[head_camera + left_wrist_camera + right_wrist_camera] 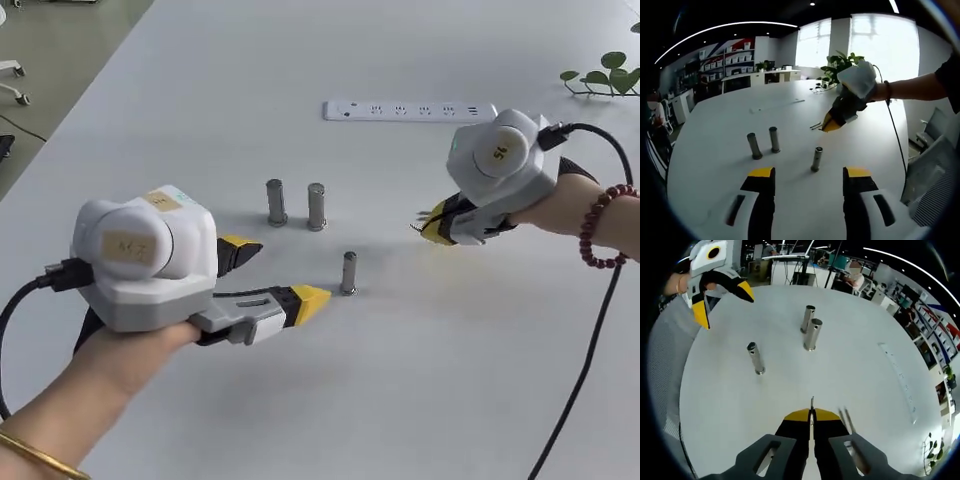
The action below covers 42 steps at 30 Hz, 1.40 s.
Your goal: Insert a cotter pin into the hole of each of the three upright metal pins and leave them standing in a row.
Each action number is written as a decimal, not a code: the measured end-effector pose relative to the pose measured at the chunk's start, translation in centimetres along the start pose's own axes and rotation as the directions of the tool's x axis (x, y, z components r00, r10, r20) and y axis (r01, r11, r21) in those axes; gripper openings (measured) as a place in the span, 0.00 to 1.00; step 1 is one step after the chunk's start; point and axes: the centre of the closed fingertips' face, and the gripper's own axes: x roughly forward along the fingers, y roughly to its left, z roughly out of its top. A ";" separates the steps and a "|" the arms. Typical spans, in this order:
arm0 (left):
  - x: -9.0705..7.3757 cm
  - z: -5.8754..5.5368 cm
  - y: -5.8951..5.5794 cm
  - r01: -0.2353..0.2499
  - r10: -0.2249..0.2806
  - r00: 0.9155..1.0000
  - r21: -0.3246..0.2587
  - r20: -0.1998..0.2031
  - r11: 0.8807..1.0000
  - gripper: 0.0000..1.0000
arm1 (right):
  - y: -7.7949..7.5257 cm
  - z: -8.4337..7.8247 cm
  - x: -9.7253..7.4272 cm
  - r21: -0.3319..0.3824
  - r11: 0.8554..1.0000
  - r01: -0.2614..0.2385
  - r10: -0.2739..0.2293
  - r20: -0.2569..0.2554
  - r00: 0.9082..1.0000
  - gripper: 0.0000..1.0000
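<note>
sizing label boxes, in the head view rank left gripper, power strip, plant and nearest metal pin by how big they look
1. left gripper, closest to the camera
2. power strip
3. plant, cut by the frame edge
4. nearest metal pin

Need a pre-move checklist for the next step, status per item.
1. Three metal pins upright: ok.
2. Standing in a row: not ok, the nearest one stands apart from the other two.
3. Load in right gripper: ok, jaws shut on a thin cotter pin.
4. Free left gripper: ok, jaws open, holding nothing.
5. Holes turned toward the right gripper: cannot tell, too small to see.
</note>
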 end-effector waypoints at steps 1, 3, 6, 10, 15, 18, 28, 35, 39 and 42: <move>0.0 0.1 -0.1 0.008 -0.008 1.000 0.000 -0.005 1.000 0.52 | 0.1 0.6 -0.2 -0.032 0.999 0.004 -0.003 0.021 1.000 0.00; 0.1 0.4 -0.3 0.016 -0.016 1.000 -0.001 -0.003 1.000 0.49 | 1.0 1.2 -0.3 -0.050 0.999 -0.006 0.008 0.042 0.999 0.00; 0.2 0.7 -0.8 0.032 -0.032 0.999 -0.003 -0.013 0.999 0.44 | 2.5 2.6 -1.2 -0.109 0.994 -0.003 0.010 0.068 0.998 0.00; 0.5 1.2 -1.6 0.056 -0.056 0.998 -0.002 -0.015 0.998 0.37 | 3.4 3.8 -1.6 -0.159 0.987 -0.003 0.020 0.107 0.994 0.00; 0.9 1.3 -2.5 0.092 -0.094 0.995 -0.054 -0.022 0.994 0.29 | 5.6 5.7 -2.6 -0.238 0.971 0.001 0.031 0.132 0.991 0.00; 1.1 1.3 -3.0 0.106 -0.108 0.994 -0.067 -0.034 0.992 0.26 | 6.7 6.6 -3.1 -0.261 0.965 -0.004 0.044 0.148 0.988 0.00; 1.3 1.8 -4.1 0.152 -0.159 0.987 -0.169 -0.025 0.974 0.17 | 8.6 8.2 -3.7 -0.312 0.950 -0.001 0.062 0.185 0.981 0.00; 1.4 2.1 -5.0 0.206 -0.213 0.977 -0.278 0.003 0.938 0.12 | 9.3 8.7 -4.0 -0.340 0.940 0.002 0.068 0.194 0.979 0.00; 1.4 2.1 -5.0 0.210 -0.219 0.976 -0.316 0.008 0.925 0.09 | 9.5 8.9 -4.2 -0.353 0.936 0.006 0.068 0.196 0.978 0.00; 1.3 2.1 -4.9 0.214 -0.222 0.975 -0.359 0.020 0.909 0.07 | 9.6 9.0 -4.4 -0.356 0.934 0.008 0.068 0.202 0.977 0.00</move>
